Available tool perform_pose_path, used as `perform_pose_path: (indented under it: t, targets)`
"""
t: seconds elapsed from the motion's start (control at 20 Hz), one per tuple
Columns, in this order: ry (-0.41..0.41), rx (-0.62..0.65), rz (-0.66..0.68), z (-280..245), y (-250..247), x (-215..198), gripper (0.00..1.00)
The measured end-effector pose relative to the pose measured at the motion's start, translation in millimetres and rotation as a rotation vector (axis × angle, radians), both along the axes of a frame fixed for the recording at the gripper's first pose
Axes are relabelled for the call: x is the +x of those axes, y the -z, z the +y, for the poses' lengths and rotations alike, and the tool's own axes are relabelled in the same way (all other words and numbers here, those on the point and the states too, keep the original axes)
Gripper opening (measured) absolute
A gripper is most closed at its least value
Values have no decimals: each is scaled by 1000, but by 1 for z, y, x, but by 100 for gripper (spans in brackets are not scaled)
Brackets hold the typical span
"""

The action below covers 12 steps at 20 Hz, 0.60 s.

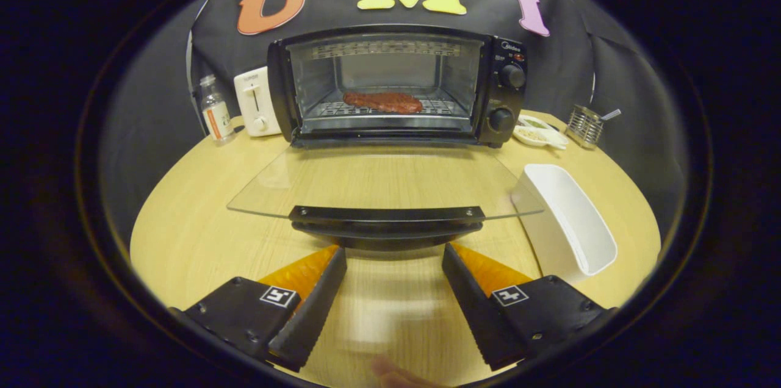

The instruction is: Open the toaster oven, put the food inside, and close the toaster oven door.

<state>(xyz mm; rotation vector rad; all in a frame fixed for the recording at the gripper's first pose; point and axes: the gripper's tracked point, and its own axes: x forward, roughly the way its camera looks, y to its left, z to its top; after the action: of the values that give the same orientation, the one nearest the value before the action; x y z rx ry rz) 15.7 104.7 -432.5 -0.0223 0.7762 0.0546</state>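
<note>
A black toaster oven (396,86) stands at the back of the round wooden table (183,223). Its glass door (378,183) hangs fully down, lying flat toward me, with the dark handle (386,226) at its near edge. A reddish-brown piece of meat (383,102) lies on the wire rack inside the oven. My gripper (393,254) is open, its two fingers spread wide just short of the door handle, slightly below it. Nothing sits between the fingers.
A white rectangular tub (570,223) stands right of the open door. Left of the oven are a white toaster (256,101) and a small clear bottle (215,110). At the back right sit small white dishes (540,132) and a wire holder (584,125).
</note>
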Motion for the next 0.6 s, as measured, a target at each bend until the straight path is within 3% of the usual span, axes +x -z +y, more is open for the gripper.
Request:
perform_pose_path:
  t: [0.6]
  targets:
    - [20,1,-35,-2,-21,10,100]
